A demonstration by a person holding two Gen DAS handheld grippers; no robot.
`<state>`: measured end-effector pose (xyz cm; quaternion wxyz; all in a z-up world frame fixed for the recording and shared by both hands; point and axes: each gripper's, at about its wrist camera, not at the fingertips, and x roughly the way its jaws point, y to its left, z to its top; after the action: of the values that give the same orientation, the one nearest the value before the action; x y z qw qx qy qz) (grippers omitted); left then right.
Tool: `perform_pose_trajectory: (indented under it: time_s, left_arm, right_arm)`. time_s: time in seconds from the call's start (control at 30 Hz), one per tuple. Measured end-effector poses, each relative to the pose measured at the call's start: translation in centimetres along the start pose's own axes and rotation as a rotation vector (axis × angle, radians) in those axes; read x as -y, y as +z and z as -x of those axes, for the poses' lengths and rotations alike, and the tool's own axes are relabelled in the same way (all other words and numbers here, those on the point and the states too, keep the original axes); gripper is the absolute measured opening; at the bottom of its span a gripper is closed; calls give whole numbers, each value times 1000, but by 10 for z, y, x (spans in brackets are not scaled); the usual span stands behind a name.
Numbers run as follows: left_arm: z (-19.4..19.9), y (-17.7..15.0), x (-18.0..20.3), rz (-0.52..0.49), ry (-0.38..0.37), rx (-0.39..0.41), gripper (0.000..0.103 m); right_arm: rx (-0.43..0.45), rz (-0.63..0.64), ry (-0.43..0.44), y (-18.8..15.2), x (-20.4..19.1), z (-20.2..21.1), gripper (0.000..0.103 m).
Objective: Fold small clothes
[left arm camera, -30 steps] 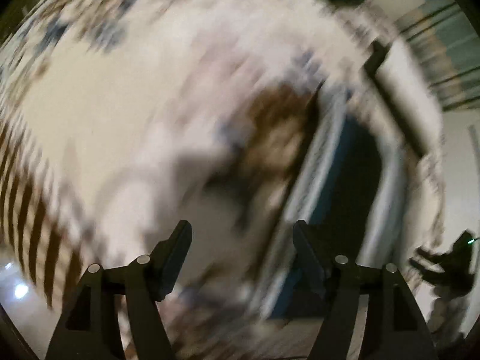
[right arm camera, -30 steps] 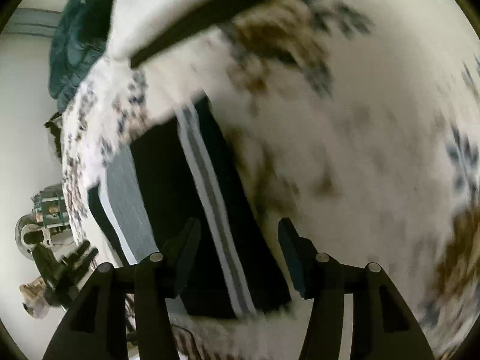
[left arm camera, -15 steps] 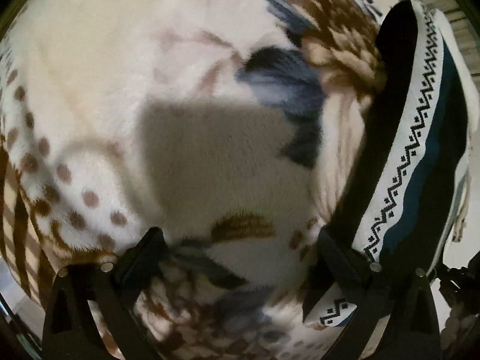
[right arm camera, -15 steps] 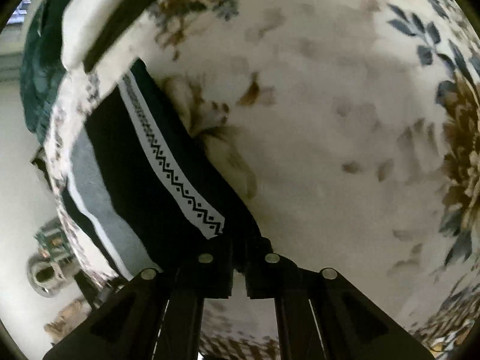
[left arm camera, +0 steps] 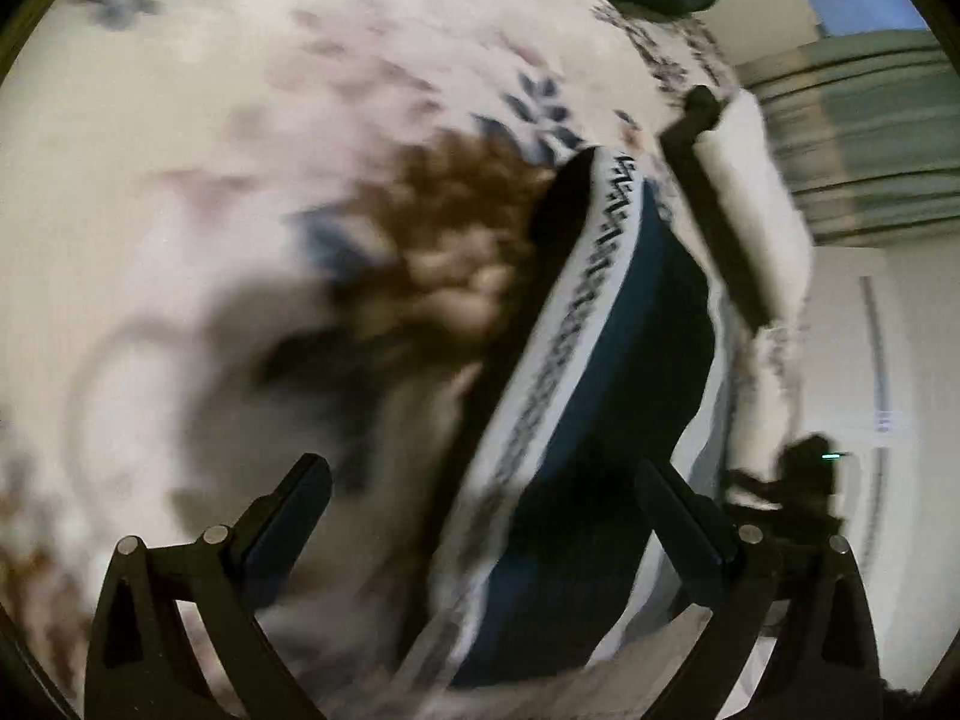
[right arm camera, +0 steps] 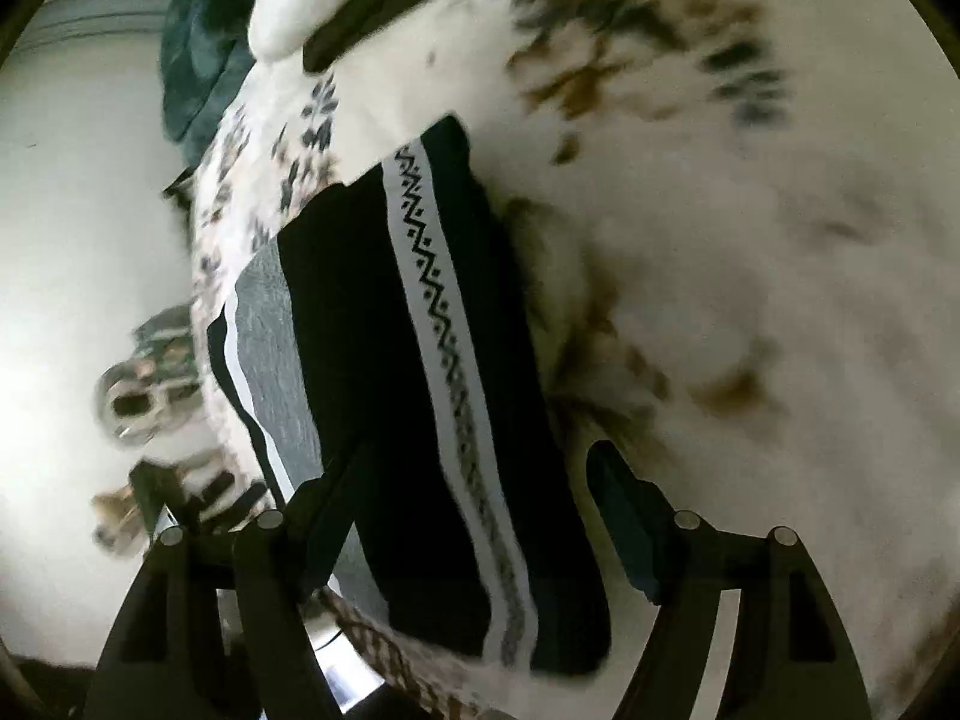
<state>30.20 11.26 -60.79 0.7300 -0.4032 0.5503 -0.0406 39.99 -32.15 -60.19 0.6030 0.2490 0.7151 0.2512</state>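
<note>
A folded dark garment [left arm camera: 624,360] with a white zigzag band lies flat on a fluffy cream floral blanket [left arm camera: 210,150] near the bed's edge. In the right wrist view the same garment [right arm camera: 360,330] shows a grey panel with a white stripe on its left side. My left gripper [left arm camera: 480,486] hovers wide open over the garment's near end, nothing pressed between its fingers. My right gripper [right arm camera: 471,504] is opening its jaws; the garment's near end lies between and beneath them, and the pads are not pressing on it.
A white pillow with a dark stripe [left arm camera: 756,198] and a dark green cushion [right arm camera: 198,30] lie at the head of the bed. Beyond the bed's edge, blurred dark and round objects [right arm camera: 138,396] stand on the pale floor. The blanket [right arm camera: 750,240] stretches wide to the right.
The right gripper, shut at the garment's near corner half a second ago, has opened. The left gripper opened wider, dipped close to the blanket, then drew back over the garment.
</note>
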Motion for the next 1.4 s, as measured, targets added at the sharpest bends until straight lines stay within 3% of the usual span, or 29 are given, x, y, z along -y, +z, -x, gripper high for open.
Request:
perform_pose_trajectory:
  time_s: [0.07,0.13,0.23,0.3,0.33,0.37,0.4,0.47,0.67,0.83,1.0,1.2,1.4]
  left_arm:
    - [-32,11,6,-1,-57,-33,103]
    - [-46,18,18,-49,-61,-40,103]
    - [-46,24,33,-126,-92,-23,103]
    - [-49,25,41,-142,-140,-18,102]
    - [-47,28,45,-143,-155,-20,93]
    - [-47,28,48,-141,-172,-25,64]
    - [-42,27,52,-135,-177,-37,55]
    - [-41,35,59,-132,-182,-42,39]
    - [-8,46,76,-151,-184,-56,25]
    - [2,74,121,-225,-200,-61,23]
    - [0,123,181,-289,-245,-45,23]
    - [-20,192,269,-394,-304,-9,23]
    - [-92,278,344,-478,-238,-17,24]
  right_arm:
    - [-50,-1,59,12,11,-21,77]
    - [-63,7,136,17,12,-32,86]
    - [-92,41,246,21,4,-41,89]
    - [-125,80,255,20,-8,-54,88]
    - [-136,104,247,19,-15,-61,88]
    - [-142,119,250,18,-20,-67,83]
    - [-139,119,250,18,-24,-72,63]
    - [-131,106,253,17,-26,-75,35]
    - [-30,105,231,0,-41,-44,27]
    - [64,112,207,-1,-63,1,26]
    - [173,122,195,26,-85,62,25]
    - [322,132,171,94,-110,144,25]
    - [411,94,120,195,-101,193,25]
